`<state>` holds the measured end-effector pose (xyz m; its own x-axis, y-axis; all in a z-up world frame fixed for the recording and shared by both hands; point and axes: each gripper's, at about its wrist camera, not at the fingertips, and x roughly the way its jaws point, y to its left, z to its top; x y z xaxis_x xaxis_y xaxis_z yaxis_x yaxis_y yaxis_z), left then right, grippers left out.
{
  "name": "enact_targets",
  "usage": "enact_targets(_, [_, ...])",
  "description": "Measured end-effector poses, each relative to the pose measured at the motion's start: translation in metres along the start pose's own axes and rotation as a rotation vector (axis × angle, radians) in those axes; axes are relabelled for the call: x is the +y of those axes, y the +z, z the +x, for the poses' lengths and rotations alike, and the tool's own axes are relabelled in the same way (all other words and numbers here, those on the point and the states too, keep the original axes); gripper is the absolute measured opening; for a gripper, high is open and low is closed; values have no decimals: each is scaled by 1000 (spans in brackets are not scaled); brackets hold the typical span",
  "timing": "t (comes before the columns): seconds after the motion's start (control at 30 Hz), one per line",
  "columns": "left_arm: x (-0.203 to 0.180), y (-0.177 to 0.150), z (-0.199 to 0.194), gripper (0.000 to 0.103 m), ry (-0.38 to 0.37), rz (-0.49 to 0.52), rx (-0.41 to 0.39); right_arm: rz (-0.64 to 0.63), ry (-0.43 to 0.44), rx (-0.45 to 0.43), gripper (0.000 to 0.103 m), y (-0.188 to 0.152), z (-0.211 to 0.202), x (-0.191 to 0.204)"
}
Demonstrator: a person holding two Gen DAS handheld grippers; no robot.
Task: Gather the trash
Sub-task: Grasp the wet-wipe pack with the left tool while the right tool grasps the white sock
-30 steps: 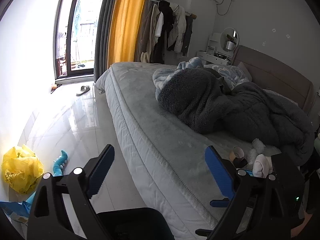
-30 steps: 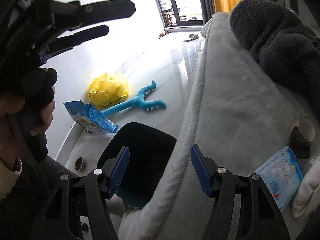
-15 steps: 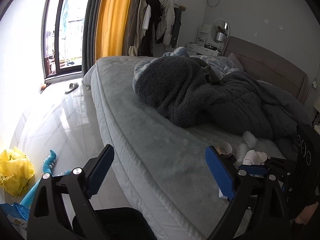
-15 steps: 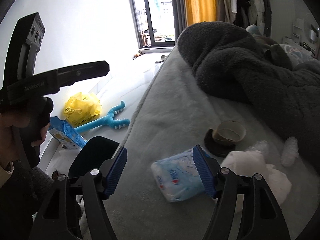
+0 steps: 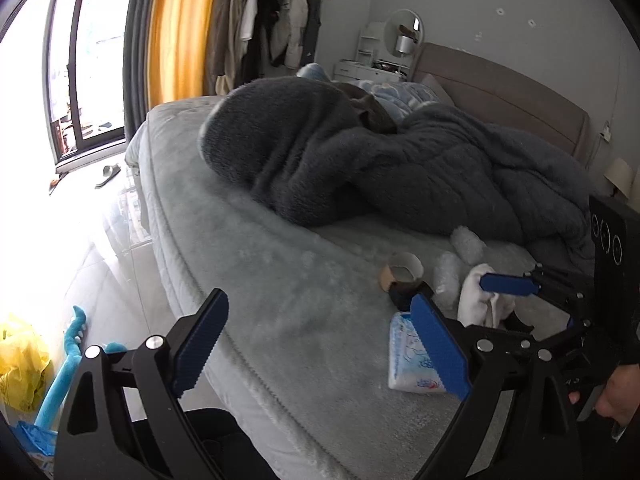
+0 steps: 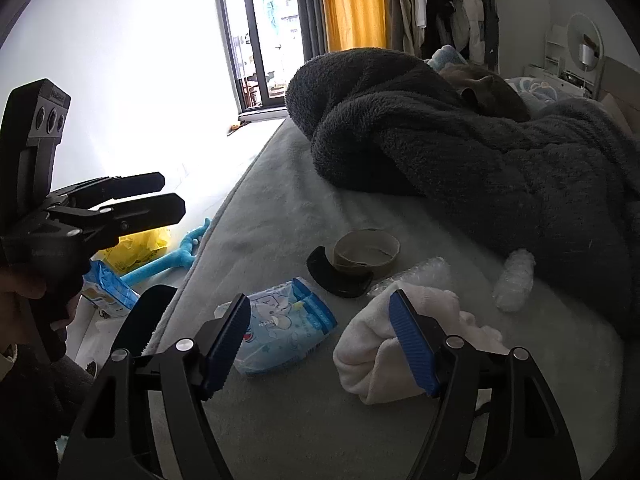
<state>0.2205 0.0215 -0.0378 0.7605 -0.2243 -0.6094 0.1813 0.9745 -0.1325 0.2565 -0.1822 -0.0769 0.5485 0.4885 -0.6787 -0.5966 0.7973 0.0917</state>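
Note:
On the grey bed (image 6: 280, 184) lie a blue-and-white tissue packet (image 6: 280, 328) (image 5: 404, 364), a crumpled white cloth (image 6: 384, 344) (image 5: 476, 296), a cardboard tape roll (image 6: 368, 252) (image 5: 404, 272) on a black lid (image 6: 336, 280), and bubble-wrap pieces (image 6: 516, 276). My right gripper (image 6: 320, 344) hovers just above the bed, its jaws opening, pressing on nothing. The packet shows by its left finger and the cloth by its right finger. My left gripper (image 5: 320, 348) stands wide open and empty over the bed's edge. A black bin (image 6: 144, 316) (image 5: 216, 440) stands on the floor beside the bed.
A heaped dark grey blanket (image 5: 360, 160) fills the far half of the bed. On the shiny floor lie a yellow bag (image 5: 20, 360), a blue toy (image 6: 176, 256), a blue packet (image 6: 108, 288) and a slipper (image 5: 108, 170). A person's hand (image 5: 616, 396) holds the right gripper.
Both views have swung from the floor onto the bed. The right gripper has moved over the packet and white cloth, its jaws slightly wider. The left gripper stays wide open.

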Motion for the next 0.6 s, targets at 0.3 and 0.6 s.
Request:
enact_targets(0.3, [-16, -4, 13, 94, -61, 4, 45, 5, -159, -4, 73, -6, -6, -25])
enact_targets(0.6, [-43, -13, 30, 94, -133, 54, 112, 224, -135, 12, 46, -17, -4, -77])
